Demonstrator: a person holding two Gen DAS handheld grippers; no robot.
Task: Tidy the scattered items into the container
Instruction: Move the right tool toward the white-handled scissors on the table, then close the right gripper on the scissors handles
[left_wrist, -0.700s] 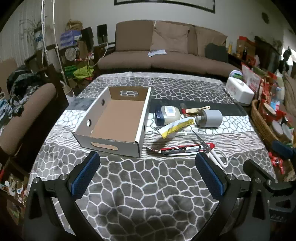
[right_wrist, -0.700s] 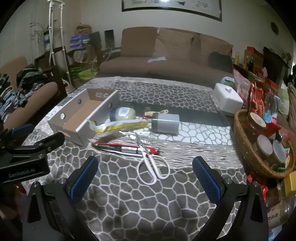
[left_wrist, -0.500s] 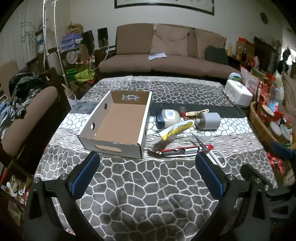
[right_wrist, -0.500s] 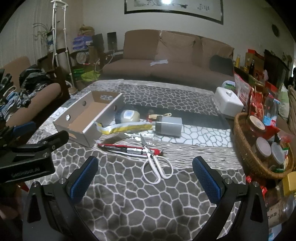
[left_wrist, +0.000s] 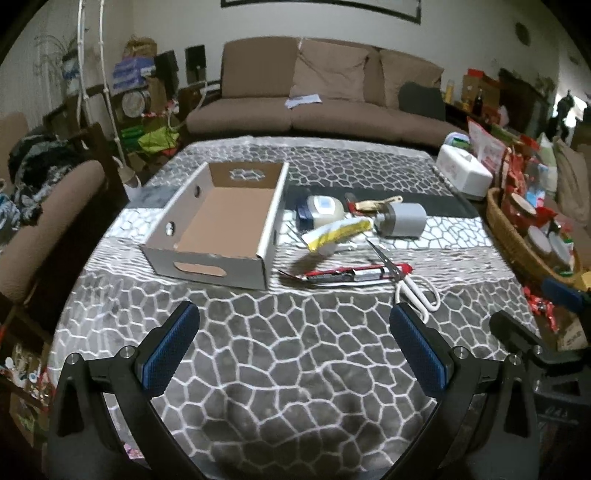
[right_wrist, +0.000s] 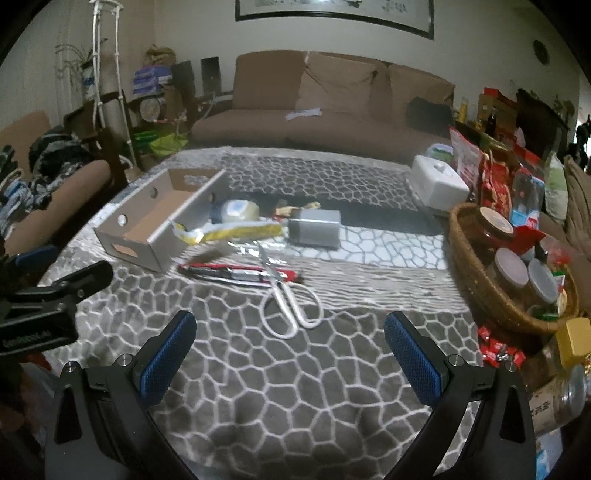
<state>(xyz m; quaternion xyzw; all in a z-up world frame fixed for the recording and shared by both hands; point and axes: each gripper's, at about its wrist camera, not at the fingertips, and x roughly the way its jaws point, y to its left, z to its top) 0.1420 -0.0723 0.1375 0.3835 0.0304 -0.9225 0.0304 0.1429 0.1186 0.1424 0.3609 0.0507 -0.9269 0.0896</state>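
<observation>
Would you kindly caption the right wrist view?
Open right gripper above white scissors, with an empty cardboard box beyond.

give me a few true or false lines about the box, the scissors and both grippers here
1. The cardboard box is empty. True.
2. The white-handled scissors lie inside the box. False: they lie on the patterned cloth, outside the box, with their blades across a red packet.
3. The left gripper is shut on the yellow packet. False: its jaws stand wide open with nothing between them, and the packet lies on the table.
4. The right gripper is open and holds nothing. True.
5. A wicker basket with jars stands at the table's right side. True.
</observation>
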